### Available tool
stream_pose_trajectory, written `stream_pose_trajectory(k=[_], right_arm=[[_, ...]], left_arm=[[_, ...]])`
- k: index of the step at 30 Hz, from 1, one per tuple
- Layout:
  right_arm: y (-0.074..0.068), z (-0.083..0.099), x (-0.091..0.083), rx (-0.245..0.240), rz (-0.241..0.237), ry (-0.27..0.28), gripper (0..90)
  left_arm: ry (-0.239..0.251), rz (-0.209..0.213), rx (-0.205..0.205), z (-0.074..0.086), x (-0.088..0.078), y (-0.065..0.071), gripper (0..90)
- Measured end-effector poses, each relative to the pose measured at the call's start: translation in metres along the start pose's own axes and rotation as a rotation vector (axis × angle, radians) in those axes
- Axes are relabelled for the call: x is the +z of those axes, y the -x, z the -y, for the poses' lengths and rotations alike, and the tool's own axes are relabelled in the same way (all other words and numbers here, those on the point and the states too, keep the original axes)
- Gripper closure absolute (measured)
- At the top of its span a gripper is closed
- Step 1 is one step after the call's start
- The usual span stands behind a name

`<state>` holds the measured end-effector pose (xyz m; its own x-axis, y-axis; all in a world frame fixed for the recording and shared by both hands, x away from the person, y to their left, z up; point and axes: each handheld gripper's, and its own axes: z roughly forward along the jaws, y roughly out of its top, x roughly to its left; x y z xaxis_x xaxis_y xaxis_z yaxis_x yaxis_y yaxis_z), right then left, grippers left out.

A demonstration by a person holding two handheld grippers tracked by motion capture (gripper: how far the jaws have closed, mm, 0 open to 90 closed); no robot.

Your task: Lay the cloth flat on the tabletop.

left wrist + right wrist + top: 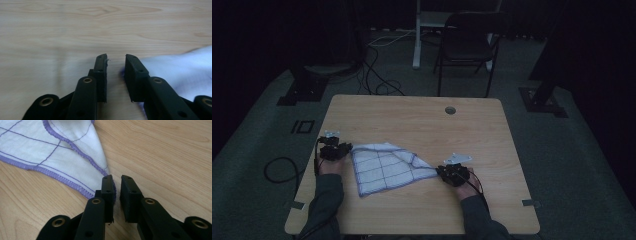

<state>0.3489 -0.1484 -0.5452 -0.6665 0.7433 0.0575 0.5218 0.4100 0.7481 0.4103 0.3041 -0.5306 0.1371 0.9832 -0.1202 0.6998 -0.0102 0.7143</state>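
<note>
A white cloth [382,167] with purple grid lines and a purple hem lies partly folded on the wooden table [422,120]. My left gripper [343,150] sits at the cloth's left corner. In the left gripper view its jaws [116,58] stand apart over bare wood, with the blurred cloth [180,70] lying against the outside of the right-hand jaw. My right gripper [443,172] is at the cloth's right corner. In the right gripper view its jaws [116,180] stand slightly apart, and the hemmed tip of the cloth [50,152] runs along the left-hand jaw without being pressed.
A round cable hole [450,110] sits near the table's far edge. Beyond the table stand a dark chair [467,45], a white desk leg [417,35] and loose cables [377,82] on the floor. Another cable loop [279,170] lies left of the table.
</note>
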Motion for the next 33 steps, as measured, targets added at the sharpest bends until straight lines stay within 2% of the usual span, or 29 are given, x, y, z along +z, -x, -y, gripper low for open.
stream_pose_trajectory(k=[2, 4, 6, 10, 17, 20, 23, 28, 32, 33], right_arm=[[0.001, 0.0, 0.0, 0.01, -0.008, -0.001, 79.7], [0.002, 0.0, 0.0, 0.015, -0.015, 0.0, 78.8], [0.001, -0.001, 0.0, 0.013, -0.013, -0.004, 78.2], [-0.001, -0.004, 0.0, -0.004, -0.001, -0.004, 76.8], [-0.004, -0.015, -0.002, -0.01, 0.005, 0.033, 76.6], [-0.003, -0.02, 0.002, 0.0, -0.001, 0.045, 76.1], [-0.005, -0.028, 0.008, -0.002, -0.008, 0.055, 75.7], [-0.01, -0.044, 0.022, -0.02, -0.036, 0.066, 75.7], [-0.013, -0.053, 0.033, -0.035, -0.046, 0.049, 75.6], [-0.014, -0.055, 0.036, -0.035, -0.051, 0.043, 75.5]], left_arm=[[0.027, -0.003, -0.015, 0.003, -0.009, -0.001, 70.5], [0.046, 0.01, -0.002, 0.006, -0.018, 0.003, 70.5], [0.053, 0.031, 0.042, 0.01, -0.023, 0.012, 70.5], [0.037, 0.075, 0.125, 0.021, -0.027, 0.035, 70.1], [-0.011, 0.157, 0.248, 0.028, -0.024, 0.075, 67.2], [-0.026, 0.183, 0.283, 0.032, -0.022, 0.088, 66.8], [-0.035, 0.207, 0.315, 0.036, -0.022, 0.101, 66.8], [-0.018, 0.252, 0.331, 0.041, -0.024, 0.12, 66.8], [-0.013, 0.274, 0.345, 0.044, -0.024, 0.129, 66.8], [-0.014, 0.291, 0.356, 0.047, -0.023, 0.135, 66.8]])
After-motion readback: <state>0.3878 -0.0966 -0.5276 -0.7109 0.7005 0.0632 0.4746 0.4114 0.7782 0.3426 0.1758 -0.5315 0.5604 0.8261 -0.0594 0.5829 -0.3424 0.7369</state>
